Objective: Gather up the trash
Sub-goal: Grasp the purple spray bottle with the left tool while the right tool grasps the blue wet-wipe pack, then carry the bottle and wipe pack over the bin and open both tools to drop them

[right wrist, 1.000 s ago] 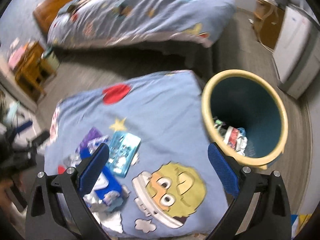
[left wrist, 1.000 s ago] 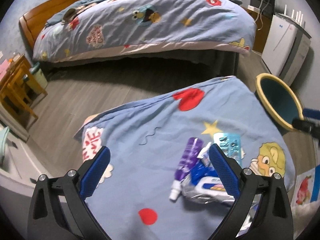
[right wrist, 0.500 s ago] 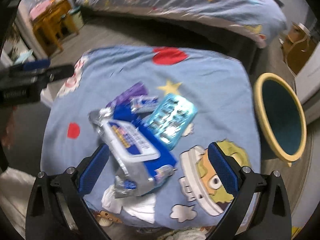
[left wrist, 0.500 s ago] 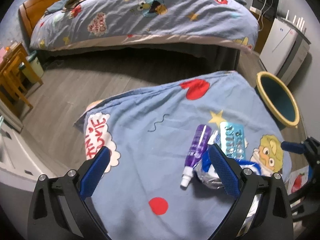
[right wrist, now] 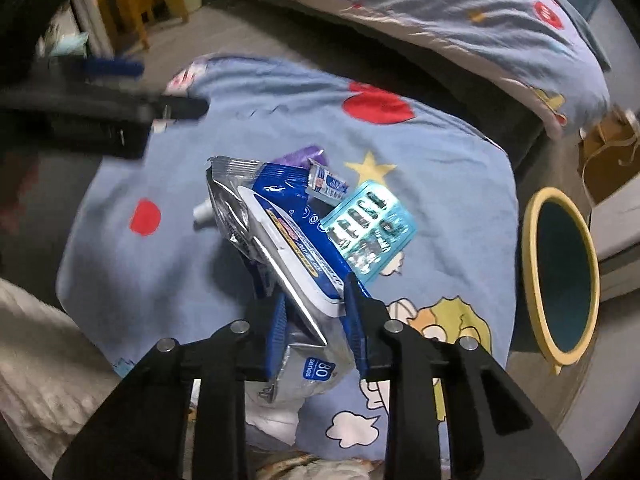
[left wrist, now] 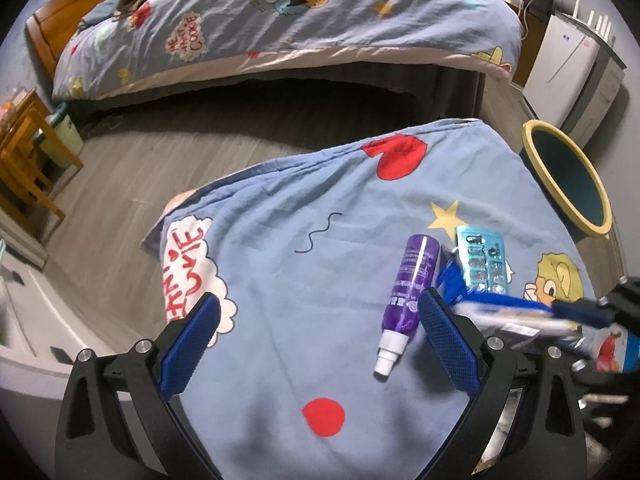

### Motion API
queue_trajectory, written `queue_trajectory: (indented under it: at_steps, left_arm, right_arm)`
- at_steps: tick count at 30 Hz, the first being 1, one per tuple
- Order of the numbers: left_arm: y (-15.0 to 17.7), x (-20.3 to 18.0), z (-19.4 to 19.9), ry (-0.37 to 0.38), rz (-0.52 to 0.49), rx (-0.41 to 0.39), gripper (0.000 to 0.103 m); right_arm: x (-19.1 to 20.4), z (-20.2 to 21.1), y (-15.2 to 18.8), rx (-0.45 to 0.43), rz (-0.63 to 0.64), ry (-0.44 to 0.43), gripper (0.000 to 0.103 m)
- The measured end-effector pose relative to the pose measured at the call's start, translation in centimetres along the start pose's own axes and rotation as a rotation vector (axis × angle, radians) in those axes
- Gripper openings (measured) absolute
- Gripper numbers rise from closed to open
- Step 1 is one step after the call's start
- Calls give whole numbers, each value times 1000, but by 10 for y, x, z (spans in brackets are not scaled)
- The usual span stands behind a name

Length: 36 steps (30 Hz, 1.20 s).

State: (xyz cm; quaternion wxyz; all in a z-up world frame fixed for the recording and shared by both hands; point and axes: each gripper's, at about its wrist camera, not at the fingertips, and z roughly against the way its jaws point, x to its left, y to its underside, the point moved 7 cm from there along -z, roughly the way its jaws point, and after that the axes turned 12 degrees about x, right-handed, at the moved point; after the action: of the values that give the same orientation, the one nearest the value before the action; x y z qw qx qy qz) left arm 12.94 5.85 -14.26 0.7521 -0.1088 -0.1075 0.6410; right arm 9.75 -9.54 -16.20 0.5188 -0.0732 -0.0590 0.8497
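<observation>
As the right tongs (right wrist: 316,328) close on the near end of a blue-and-silver wet-wipes pack (right wrist: 288,248), the pack's long axis runs away from them across the cloth-covered table (right wrist: 448,168), a blister pack (right wrist: 370,224) just beside it. The teal bin (right wrist: 560,280) waits well to the right, off the table's edge. The left tongs (left wrist: 320,344) hover wide apart and empty, near the purple spray bottle (left wrist: 408,280).

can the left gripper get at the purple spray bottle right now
Probably yes. The left gripper is open and empty, and the purple spray bottle lies uncovered on the blue blanket just inside its right finger; nothing sits over it.
</observation>
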Motion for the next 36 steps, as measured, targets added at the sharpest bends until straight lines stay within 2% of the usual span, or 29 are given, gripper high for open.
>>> queue_trajectory:
  at_steps: [4,10,15,19,21,23,27,32,36]
  left_arm:
    - [-1,-7,-10,-5,-1,20,97]
    - [2,-30,-34,-30,-63,70,97]
    - [7,-53,-50,-60,-152,97,97]
    - [4,-62,-59,-64,-170,107,95]
    - [2,-64,-62,-64,-167,109,89]
    - [1,-65,-70,-61,-163,134,79]
    - [4,-71,-83,-63,-175,163,68]
    - [5,-83,-95,-19,-186,192,49]
    - [1,-83,-97,9,-166,180,46]
  right_arm:
    - [-27,21,-7,-36,-98,-88,25]
    - [-61,42,-14,-83,-212,-186,23]
    - [-84,56,-16,-125,-273,-214,23]
    - [-94,60,-17,-143,-308,-236,23]
    - [-98,60,-17,-147,-318,-239,23]
    - [-101,60,-15,-150,-329,-244,23]
    - [-111,59,-14,-153,-364,-262,23]
    - [-126,59,-12,-163,-409,-291,23]
    - [-132,57,-14,-165,-421,-303,23]
